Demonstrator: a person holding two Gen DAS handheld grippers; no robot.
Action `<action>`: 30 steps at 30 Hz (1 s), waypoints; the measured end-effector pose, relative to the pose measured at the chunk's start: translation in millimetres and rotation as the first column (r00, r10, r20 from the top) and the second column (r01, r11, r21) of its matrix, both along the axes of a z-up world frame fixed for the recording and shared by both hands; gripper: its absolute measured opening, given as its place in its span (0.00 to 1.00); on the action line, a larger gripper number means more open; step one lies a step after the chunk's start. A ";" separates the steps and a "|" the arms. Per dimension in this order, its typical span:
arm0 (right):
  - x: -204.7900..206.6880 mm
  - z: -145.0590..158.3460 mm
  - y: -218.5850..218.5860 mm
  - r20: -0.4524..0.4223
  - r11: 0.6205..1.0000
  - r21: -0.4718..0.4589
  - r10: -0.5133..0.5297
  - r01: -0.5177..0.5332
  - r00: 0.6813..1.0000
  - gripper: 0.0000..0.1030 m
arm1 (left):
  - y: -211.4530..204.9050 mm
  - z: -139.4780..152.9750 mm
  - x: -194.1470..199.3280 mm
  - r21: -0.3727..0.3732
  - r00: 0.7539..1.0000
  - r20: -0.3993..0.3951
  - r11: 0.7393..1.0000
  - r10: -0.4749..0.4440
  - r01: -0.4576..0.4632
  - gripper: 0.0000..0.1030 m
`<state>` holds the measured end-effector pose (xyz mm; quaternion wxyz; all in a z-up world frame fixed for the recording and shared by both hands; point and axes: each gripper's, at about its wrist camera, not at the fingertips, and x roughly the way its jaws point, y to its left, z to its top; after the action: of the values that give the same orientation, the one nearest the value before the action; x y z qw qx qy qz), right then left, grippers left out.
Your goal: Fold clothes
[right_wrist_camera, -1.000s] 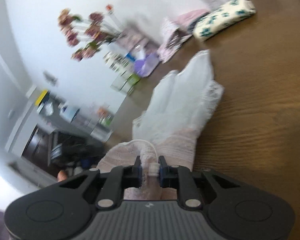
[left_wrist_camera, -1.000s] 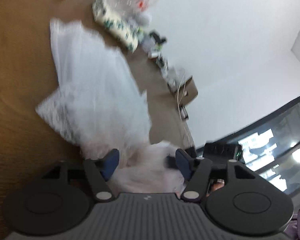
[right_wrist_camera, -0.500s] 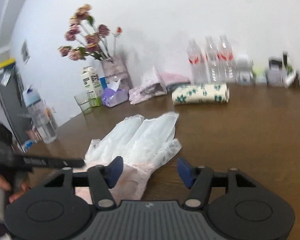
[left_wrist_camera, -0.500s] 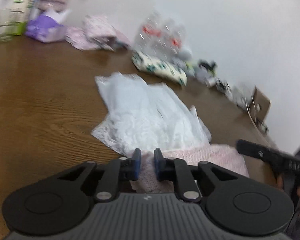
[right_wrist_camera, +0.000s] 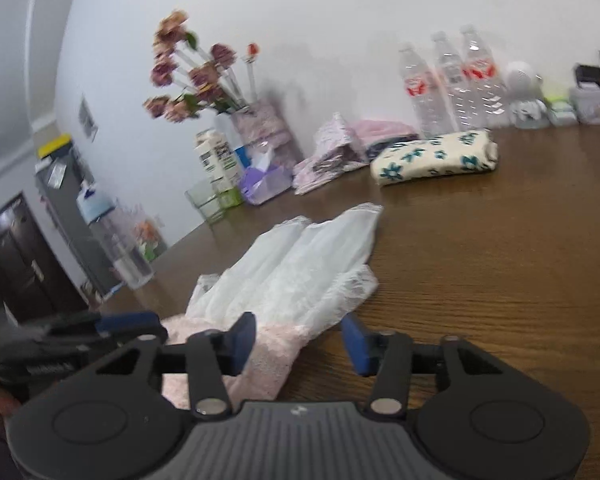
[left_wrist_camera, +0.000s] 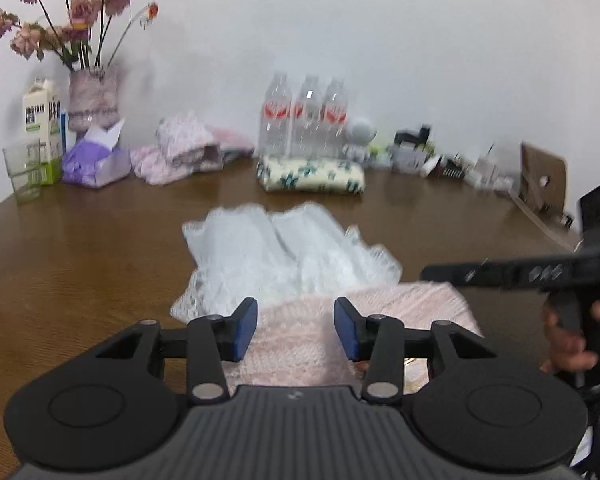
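- Here, the garment [left_wrist_camera: 296, 256] lies flat on the brown wooden table [left_wrist_camera: 80, 248], its white lacy skirt part stretched toward the wall and its pink knitted part nearest the cameras.
- The left gripper [left_wrist_camera: 296, 330] hovers above the pink part with its blue-padded fingers [left_wrist_camera: 244, 330] spread wide; nothing sits between them.
- The right gripper [right_wrist_camera: 298, 342] is likewise spread wide and grips nothing; its left finger [right_wrist_camera: 242, 342] hangs over the pink edge, its right one over bare wood beside the cloth.
- Only the left wrist view shows the right gripper from the side: a dark bar [left_wrist_camera: 512, 274] reaching in over the pink cloth, with the person's hand [left_wrist_camera: 568, 336] wrapped around its handle.
- Only the right wrist view shows the left gripper from the side [right_wrist_camera: 72, 344], at the pink part's left edge, and beyond it a dark door [right_wrist_camera: 16, 256] and a water dispenser [right_wrist_camera: 112, 240].
- Both views share the back row: a vase of dried flowers [left_wrist_camera: 94, 98], a milk carton [left_wrist_camera: 44, 132], a purple tissue box [left_wrist_camera: 96, 158], a heap of pink clothes [left_wrist_camera: 188, 150], three water bottles [left_wrist_camera: 308, 114] and a folded floral cloth [left_wrist_camera: 312, 174].
- The left wrist view alone adds a cardboard piece [left_wrist_camera: 544, 178] at the table's far right.
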<state>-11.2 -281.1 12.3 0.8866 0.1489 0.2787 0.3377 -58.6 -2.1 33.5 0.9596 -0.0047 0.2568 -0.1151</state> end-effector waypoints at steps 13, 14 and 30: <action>2.8 -6.0 -4.2 -0.040 0.999 0.025 -0.032 0.033 0.999 0.60 | 7.9 -4.8 3.2 0.018 0.997 -0.034 0.997 0.074 -0.073 0.48; 3.0 -6.1 -4.6 -0.041 0.999 0.026 -0.034 0.035 0.999 0.60 | 8.1 -4.5 2.6 0.018 0.997 -0.033 0.997 0.072 -0.072 0.48; 9.3 -12.3 -13.5 -0.089 0.996 0.079 -0.043 0.051 0.995 0.26 | 18.2 -13.8 4.6 -0.043 0.995 -0.066 0.996 0.071 -0.074 0.50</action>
<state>-1.9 -294.7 0.0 0.8744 0.2062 0.2997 0.3210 -53.9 16.1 19.7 0.9540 -0.0393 0.2846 -0.0857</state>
